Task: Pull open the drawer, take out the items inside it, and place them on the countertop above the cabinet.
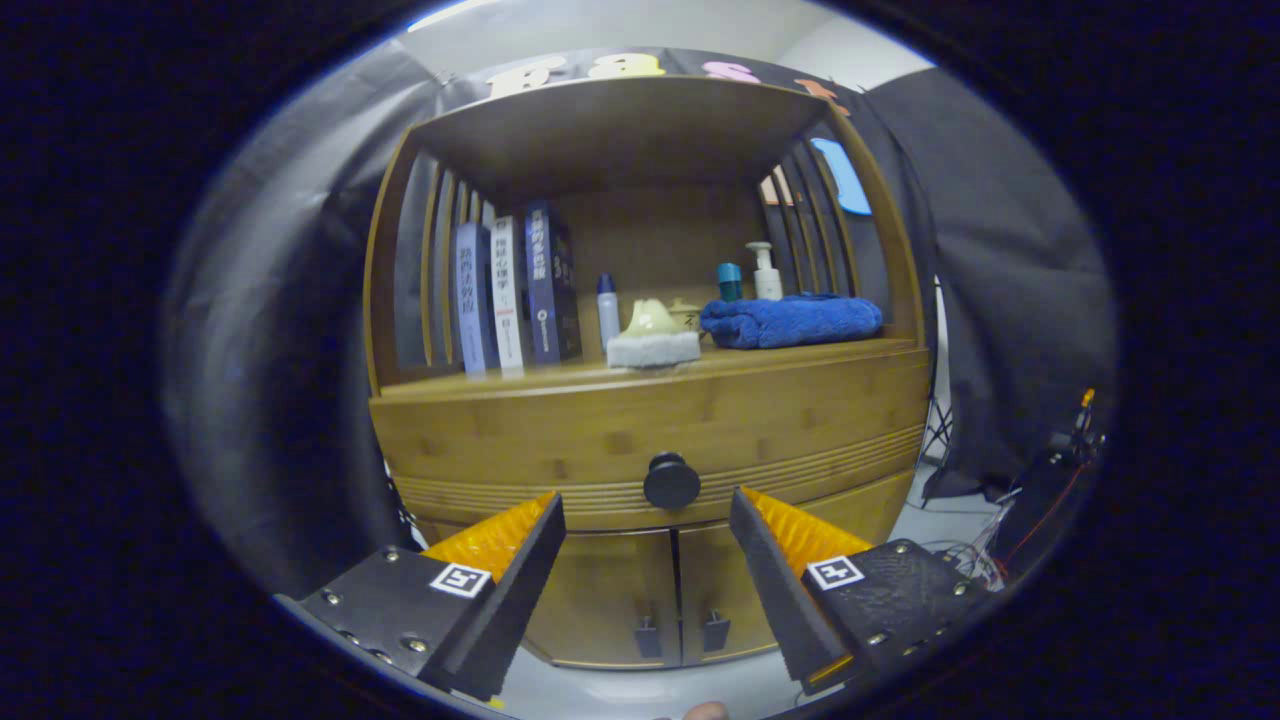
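A bamboo cabinet (650, 420) stands against black cloth walls (1000, 250), with slatted sides at nine and three o'clock under a flat roof panel. Below at six o'clock are two small doors (680, 595) on a pale grey floor (940, 520). A white ceiling shows at twelve, cables (970, 560) at four.

Drawer (650, 435) closed, wooden front flush with cabinet (640, 590); round black knob (671, 481) centred low. Countertop (760, 357) directly above.
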{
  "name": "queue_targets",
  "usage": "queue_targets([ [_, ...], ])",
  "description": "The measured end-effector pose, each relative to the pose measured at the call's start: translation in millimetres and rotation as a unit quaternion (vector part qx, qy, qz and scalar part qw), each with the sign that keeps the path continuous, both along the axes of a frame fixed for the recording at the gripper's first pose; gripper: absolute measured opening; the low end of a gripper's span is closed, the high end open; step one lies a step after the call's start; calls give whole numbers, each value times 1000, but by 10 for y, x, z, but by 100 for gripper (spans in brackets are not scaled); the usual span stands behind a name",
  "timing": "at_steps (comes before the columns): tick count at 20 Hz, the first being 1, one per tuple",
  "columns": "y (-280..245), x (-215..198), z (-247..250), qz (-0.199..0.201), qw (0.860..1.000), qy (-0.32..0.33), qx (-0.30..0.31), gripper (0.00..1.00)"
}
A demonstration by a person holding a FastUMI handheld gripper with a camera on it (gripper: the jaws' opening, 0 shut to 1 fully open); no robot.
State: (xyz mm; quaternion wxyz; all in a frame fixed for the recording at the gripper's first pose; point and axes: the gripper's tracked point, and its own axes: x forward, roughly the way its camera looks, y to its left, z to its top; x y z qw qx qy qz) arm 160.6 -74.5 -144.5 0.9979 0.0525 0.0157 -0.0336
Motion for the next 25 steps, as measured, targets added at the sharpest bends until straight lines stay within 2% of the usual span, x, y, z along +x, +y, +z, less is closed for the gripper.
queue_targets([
  [2,-32,-177,241,-3,1000,7,17,99],
  [5,-103,-424,627,-7,1000,10,8,99],
  [12,153,-1105,1562,37,995,-53,-71,99],
  [16,190,-1424,1893,41,989,-84,-112,99],
  [22,278,-1709,2108,61,991,-96,-66,99],
  [25,237,-1747,2189,57,991,-109,-52,99],
])
